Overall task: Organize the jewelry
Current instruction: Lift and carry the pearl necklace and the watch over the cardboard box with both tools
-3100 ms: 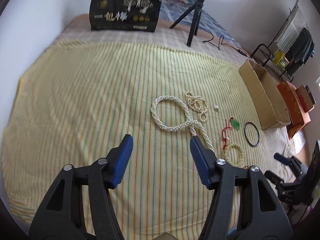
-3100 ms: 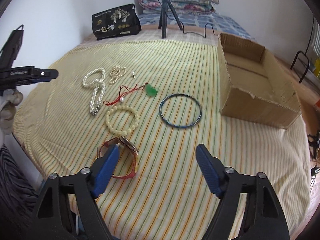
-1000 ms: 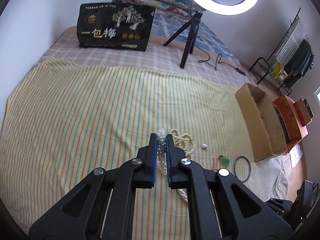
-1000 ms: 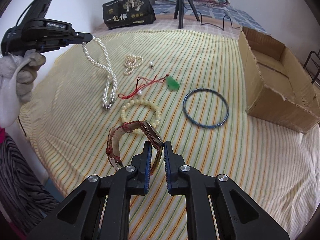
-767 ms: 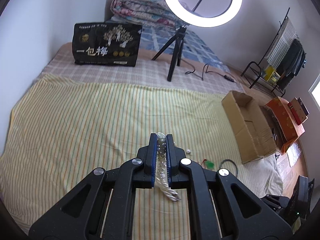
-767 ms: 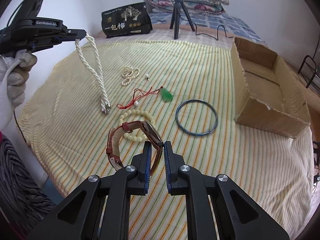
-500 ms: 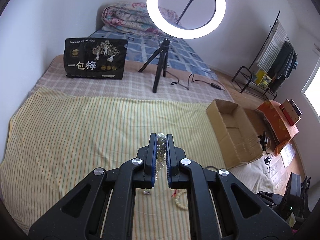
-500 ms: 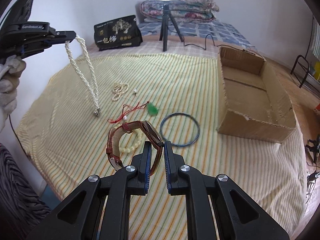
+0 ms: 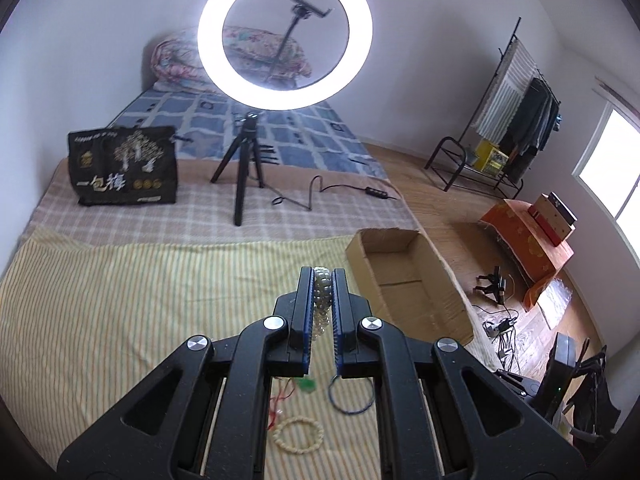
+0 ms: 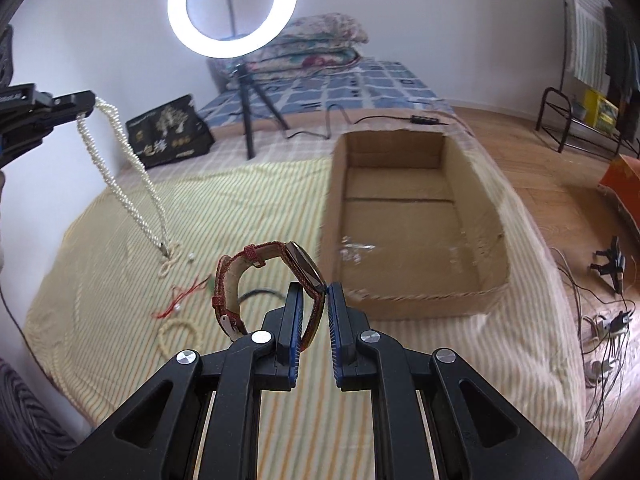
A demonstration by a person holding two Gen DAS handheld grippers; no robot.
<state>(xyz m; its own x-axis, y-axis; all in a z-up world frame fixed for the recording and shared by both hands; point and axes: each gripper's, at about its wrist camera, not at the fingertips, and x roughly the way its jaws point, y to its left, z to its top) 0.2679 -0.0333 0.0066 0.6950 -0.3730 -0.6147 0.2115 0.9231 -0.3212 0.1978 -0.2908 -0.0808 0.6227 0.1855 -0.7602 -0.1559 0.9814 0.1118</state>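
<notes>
Pearl necklace [image 10: 120, 184] pinched in the left gripper [image 9: 323, 280], dangling with its end just over the striped sheet [image 10: 248, 200]. Red-strapped watch [image 10: 260, 280] clamped in the right gripper [image 10: 316, 300], raised near the open cardboard box [image 10: 400, 220]. Bead bracelet [image 9: 298, 436], blue bangle [image 9: 352, 400] and red-corded pendant [image 9: 306, 385] lying loose on the sheet.

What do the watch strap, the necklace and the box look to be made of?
Watch strap: probably leather, matte reddish-brown with a paler lining. Necklace: twisted strands of small glossy off-white beads, pearl-like; real or imitation can't be told. Box: plain brown corrugated cardboard, edges frayed.
</notes>
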